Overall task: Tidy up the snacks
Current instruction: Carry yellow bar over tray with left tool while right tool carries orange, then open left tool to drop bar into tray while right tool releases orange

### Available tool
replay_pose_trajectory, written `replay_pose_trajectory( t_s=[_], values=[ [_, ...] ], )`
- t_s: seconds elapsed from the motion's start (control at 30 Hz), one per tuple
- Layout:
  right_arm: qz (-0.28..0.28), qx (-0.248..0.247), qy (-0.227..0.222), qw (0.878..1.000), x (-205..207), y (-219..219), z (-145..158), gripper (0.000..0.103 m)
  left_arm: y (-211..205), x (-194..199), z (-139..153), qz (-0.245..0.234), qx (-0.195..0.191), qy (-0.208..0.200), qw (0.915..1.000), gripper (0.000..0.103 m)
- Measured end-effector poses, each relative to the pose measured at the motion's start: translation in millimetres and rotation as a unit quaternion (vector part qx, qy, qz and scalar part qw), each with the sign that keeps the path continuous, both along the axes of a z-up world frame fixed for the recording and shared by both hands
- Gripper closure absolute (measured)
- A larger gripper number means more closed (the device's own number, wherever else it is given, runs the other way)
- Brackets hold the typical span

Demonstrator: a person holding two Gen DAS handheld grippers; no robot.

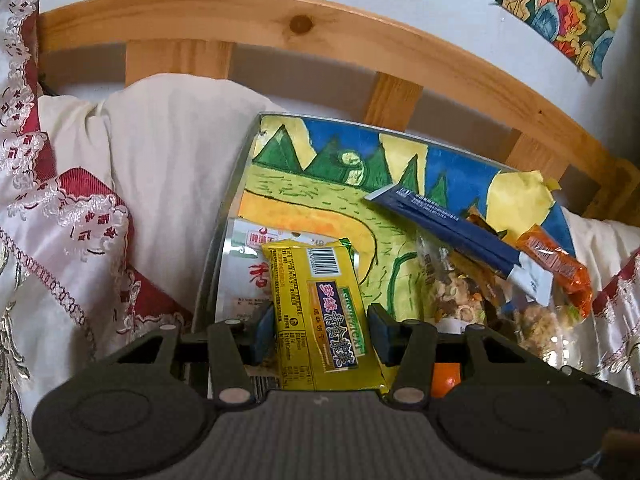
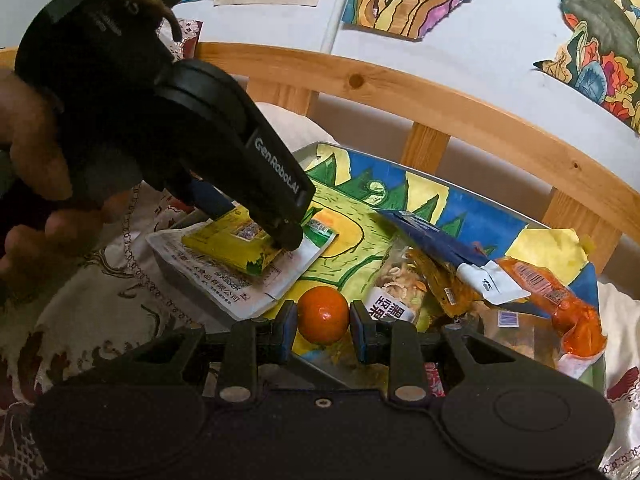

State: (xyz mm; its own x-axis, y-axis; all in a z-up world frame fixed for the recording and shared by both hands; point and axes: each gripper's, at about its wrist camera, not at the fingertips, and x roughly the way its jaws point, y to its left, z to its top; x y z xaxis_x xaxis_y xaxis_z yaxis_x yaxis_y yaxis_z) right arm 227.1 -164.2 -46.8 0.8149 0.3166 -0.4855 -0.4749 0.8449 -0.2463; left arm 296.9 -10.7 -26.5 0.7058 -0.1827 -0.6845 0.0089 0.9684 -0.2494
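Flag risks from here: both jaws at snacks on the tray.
1. The yellow biscuit packet lies on the white packet; the left gripper could drag both.
2. The orange between the right gripper jaws is round and may roll off the tray.

Yellow snack packet, orange tangerine, navy-and-white pouch, orange wrapper, red-patterned cream bedspread.
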Motion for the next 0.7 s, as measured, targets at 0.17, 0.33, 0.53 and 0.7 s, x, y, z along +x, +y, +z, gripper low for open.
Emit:
replay_pose_trajectory(
  t_s=[0.17, 0.33, 0.53, 0.7],
  values=[
    [-0.002, -0.001, 0.001, 1.0, 2, 0, -1, 0.073, -1, 2, -3, 0.002, 0.005, 0.004, 1.0, 0.049],
    [-0.005, 0.001, -0.001, 1.0, 1, -1, 0, 0.071, -1, 1, -3, -0.003, 0.003, 0.002, 1.0, 0.045],
    [-0.021, 0.017, -0.007, 1.0, -6, -9, 6, 0.056, 1, -5, 1, -0.002, -0.016, -0.002, 0.9999, 0.033],
    [-0.032, 0.029, -0.018, 0.999, -15, -16, 15, 0.039, 5, -17, 10, 0.005, -0.026, -0.025, 0.9993, 0.021]
  ],
)
